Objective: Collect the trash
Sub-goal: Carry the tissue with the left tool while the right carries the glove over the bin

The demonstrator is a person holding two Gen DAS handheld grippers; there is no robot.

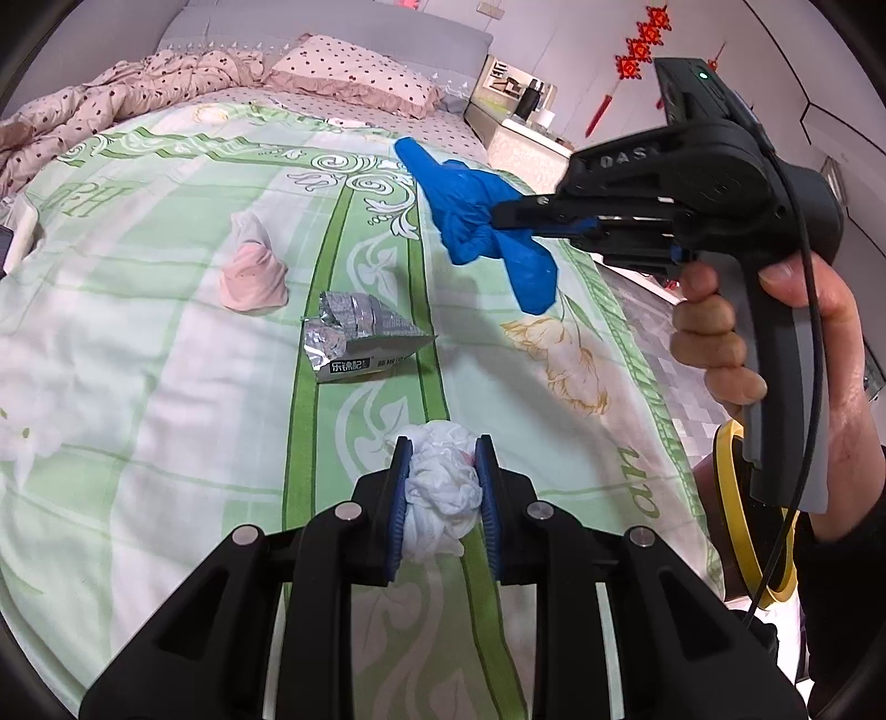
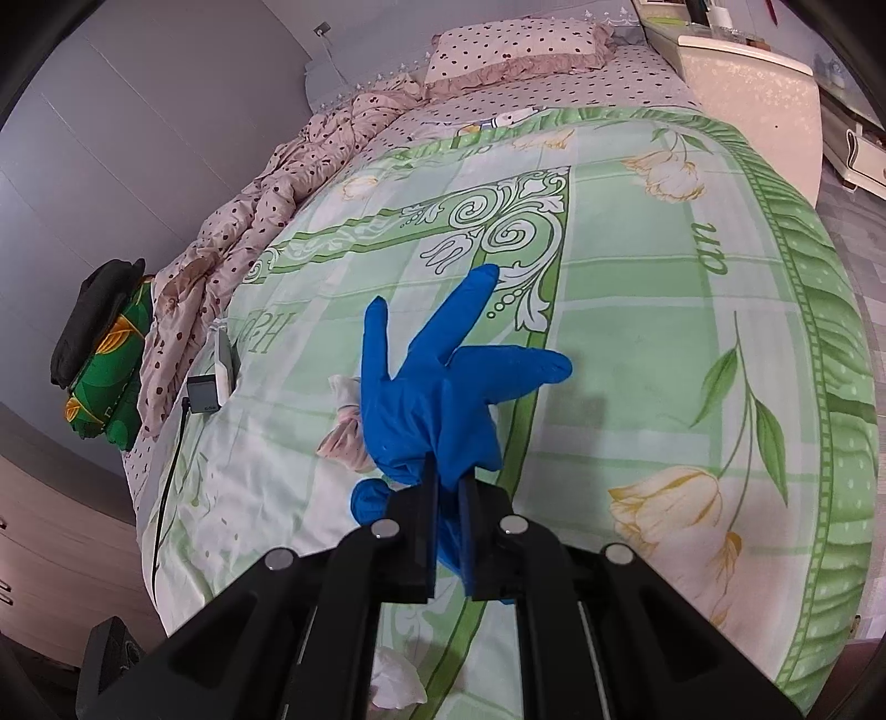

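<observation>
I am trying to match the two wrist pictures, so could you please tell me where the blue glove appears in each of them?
Left wrist view: the blue glove hangs upper right of centre, pinched by the right hand-held gripper, clear of the bed.
Right wrist view: the blue glove fills the centre, fingers splayed upward from the closed jaws.
Shared landmark: the polka-dot pillow at the head of the bed.

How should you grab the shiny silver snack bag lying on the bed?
Probably pinch the silver snack bag at its crumpled, torn-open end, which stands up off the bedspread. Come from above, jaws across that ridge. The flat printed part lies low and gives little to pinch.
</observation>
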